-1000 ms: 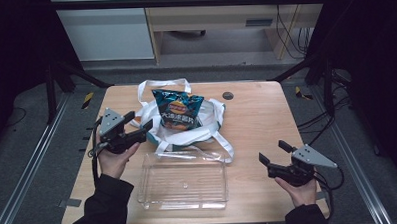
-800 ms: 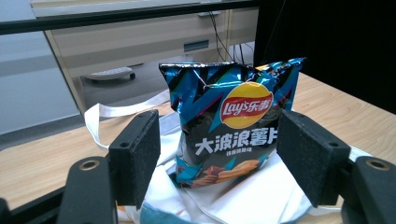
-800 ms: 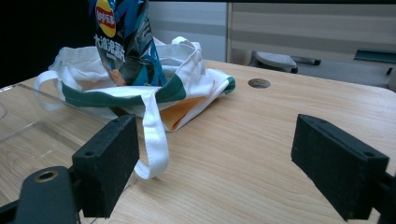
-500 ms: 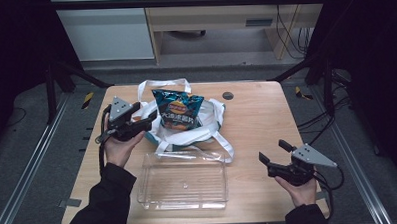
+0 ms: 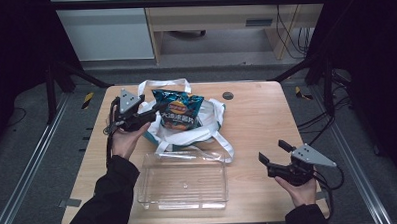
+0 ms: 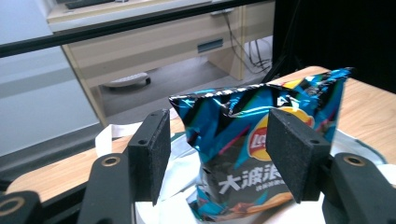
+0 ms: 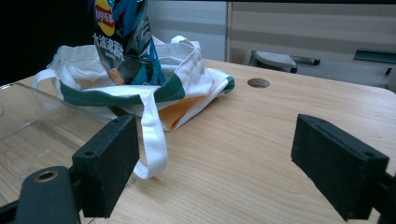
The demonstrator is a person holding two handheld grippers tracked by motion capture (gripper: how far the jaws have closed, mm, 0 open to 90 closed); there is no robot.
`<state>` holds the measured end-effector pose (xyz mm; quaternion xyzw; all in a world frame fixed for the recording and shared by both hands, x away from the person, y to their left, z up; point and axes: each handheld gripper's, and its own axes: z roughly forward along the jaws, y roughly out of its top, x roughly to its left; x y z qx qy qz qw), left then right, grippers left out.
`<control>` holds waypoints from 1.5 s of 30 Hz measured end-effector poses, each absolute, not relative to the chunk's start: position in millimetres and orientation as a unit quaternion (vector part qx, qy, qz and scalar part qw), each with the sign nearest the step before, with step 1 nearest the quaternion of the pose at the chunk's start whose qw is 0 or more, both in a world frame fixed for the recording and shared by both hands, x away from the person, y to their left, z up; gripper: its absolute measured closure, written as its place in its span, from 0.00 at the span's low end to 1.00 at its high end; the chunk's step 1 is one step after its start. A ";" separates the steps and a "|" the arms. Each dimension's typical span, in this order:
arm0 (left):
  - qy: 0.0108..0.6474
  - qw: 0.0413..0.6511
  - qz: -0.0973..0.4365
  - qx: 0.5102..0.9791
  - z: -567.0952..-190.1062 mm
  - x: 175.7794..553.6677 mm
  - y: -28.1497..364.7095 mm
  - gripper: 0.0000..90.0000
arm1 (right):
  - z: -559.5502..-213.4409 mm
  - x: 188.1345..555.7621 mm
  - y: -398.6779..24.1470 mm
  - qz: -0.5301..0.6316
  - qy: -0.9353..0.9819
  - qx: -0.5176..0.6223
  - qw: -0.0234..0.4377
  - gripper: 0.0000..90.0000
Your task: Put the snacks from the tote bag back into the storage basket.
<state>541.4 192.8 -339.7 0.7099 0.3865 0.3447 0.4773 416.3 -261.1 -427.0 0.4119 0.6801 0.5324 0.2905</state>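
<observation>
A blue bag of crisps [image 5: 179, 110] stands upright in a white tote bag with green trim [image 5: 197, 134] at the back middle of the wooden table [image 5: 256, 115]. My left gripper [image 5: 151, 111] is at the crisps' left edge. In the left gripper view the crisps [image 6: 243, 135] stand in the gap just beyond my left gripper [image 6: 222, 158]. Its jaws have just been closing, but the pads [image 6: 152, 154] do not press on the bag. My right gripper [image 5: 273, 151] rests open at the front right, and the right gripper view has bare table between its jaws [image 7: 224, 163].
A clear plastic tray [image 5: 184, 180] lies at the front middle, just before the tote; its corner [image 7: 28, 126] is left of the right gripper. A tote strap [image 7: 152, 135] trails toward the tray. A round hole [image 5: 228, 95] marks the back of the table.
My left gripper has moved away from the person and right, up to the bag of crisps, and its jaws stand narrower. The right gripper has kept still.
</observation>
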 end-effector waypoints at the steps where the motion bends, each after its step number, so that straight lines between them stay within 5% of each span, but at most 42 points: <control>1: 0.389 0.477 0.344 0.709 -338.3 543.3 192.8 0.44 | -426.9 416.2 -261.1 0.532 0.680 0.412 0.290 0.17; 27: 0.417 0.497 0.335 0.684 -353.0 581.1 178.7 0.40 | -428.5 418.2 -261.8 0.531 0.683 0.412 0.287 0.17; 45: 0.419 0.503 0.312 0.689 -375.1 588.2 181.4 0.27 | -429.1 418.2 -260.5 0.529 0.685 0.411 0.286 0.17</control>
